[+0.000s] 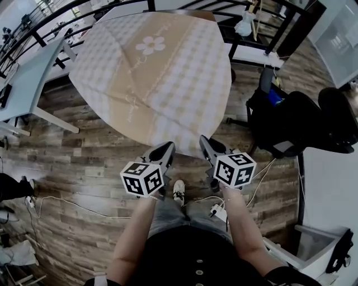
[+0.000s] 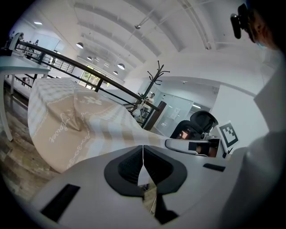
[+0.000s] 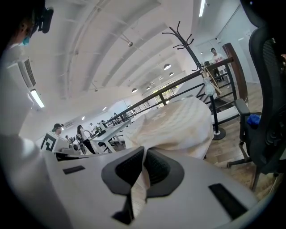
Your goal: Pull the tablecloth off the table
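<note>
A beige checked tablecloth (image 1: 151,72) with a white flower print covers the table and hangs down over its near side. My left gripper (image 1: 168,149) is shut on the cloth's near hem, and my right gripper (image 1: 205,142) is shut on the same hem a little to the right. In the left gripper view the tablecloth (image 2: 80,125) stretches away from my left gripper (image 2: 143,154), with a strip of fabric pinched between the pads. In the right gripper view the tablecloth (image 3: 178,123) bunches up in front of my right gripper (image 3: 144,167), and fabric runs down between its pads.
A black office chair (image 1: 305,125) stands right of the table. A grey desk (image 1: 25,84) is at the left, a black railing (image 1: 67,14) behind. Cables and a white power strip (image 1: 218,211) lie on the wooden floor by the person's feet. A coat stand (image 3: 185,38) rises behind the table.
</note>
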{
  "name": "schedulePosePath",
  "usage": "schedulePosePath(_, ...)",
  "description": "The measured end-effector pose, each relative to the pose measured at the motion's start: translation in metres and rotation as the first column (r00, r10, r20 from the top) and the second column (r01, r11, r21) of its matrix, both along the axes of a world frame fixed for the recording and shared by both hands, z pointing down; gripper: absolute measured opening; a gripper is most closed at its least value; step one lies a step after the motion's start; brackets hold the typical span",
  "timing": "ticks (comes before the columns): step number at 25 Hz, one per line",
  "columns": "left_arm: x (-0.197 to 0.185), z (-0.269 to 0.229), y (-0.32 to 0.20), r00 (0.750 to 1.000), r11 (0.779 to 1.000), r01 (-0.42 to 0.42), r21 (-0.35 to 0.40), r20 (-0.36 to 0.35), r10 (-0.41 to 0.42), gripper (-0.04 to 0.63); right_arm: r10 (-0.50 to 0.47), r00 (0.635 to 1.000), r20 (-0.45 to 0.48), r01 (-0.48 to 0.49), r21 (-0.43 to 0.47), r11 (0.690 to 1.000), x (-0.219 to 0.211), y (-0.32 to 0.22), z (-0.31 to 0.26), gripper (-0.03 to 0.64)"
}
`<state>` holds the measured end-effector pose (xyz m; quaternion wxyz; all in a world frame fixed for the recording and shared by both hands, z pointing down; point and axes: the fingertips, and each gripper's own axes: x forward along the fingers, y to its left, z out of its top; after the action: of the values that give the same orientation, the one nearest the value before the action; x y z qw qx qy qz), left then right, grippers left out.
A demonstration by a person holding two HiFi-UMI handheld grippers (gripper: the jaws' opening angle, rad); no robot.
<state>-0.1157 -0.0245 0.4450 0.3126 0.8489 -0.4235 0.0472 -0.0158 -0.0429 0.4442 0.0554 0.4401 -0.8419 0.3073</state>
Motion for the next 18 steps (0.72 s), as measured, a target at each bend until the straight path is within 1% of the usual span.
schedulePosePath(10,0.014,-0.012,0.038,1.000,1.000,0.001,0.020,-0.005,-0.001,0.017,-0.017,1.000,0.018,0.017,0.015,1.000,-0.002,0.032,-0.015,0.028)
schedulePosePath(18,0.015,-0.018,0.064,1.000,0.999,0.012,0.032,-0.004,-0.011,0.017,-0.036,0.999,0.030,0.035,0.031,0.999,-0.006,0.055,-0.022,0.028)
